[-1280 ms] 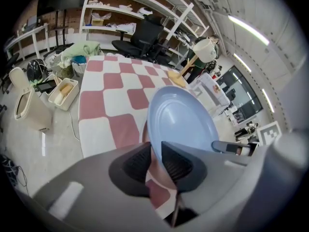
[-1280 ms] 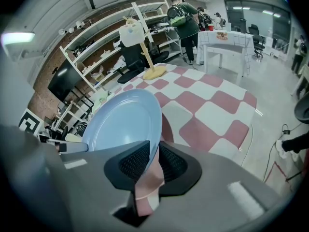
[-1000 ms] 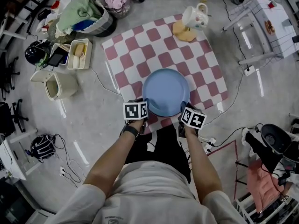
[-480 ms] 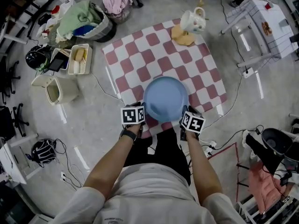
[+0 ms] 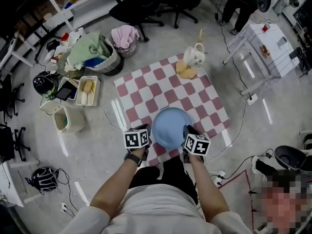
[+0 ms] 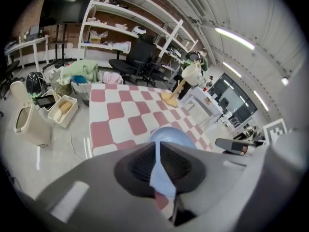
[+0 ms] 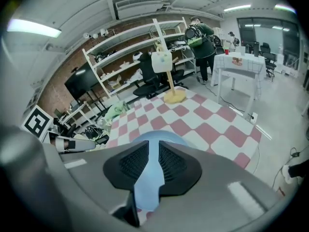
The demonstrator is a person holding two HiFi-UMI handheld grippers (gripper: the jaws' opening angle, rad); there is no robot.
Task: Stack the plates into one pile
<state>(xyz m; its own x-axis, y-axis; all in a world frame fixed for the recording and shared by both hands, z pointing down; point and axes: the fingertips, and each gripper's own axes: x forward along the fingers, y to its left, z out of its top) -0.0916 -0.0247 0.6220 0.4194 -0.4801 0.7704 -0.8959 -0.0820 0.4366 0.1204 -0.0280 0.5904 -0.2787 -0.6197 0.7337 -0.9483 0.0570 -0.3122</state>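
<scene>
Head view: blue plate (image 5: 169,126) gripped on opposite sides by left gripper (image 5: 146,130) and right gripper (image 5: 187,130), over the checked cloth's (image 5: 161,89) near edge, possibly lifted clear.
Left gripper view: jaws pinch the plate's rim.
Right gripper view: jaws likewise clamp the rim.

The plate (image 5: 169,127) I carry is pale blue. The floor mat (image 5: 165,89) shows a red-and-white checkerboard. The heaped cloth (image 5: 89,50) is green.

Checkered mat (image 5: 161,94), mug stand (image 5: 193,57), laundry basket (image 5: 95,56), white bin (image 5: 68,120), office chair (image 5: 141,6)
</scene>
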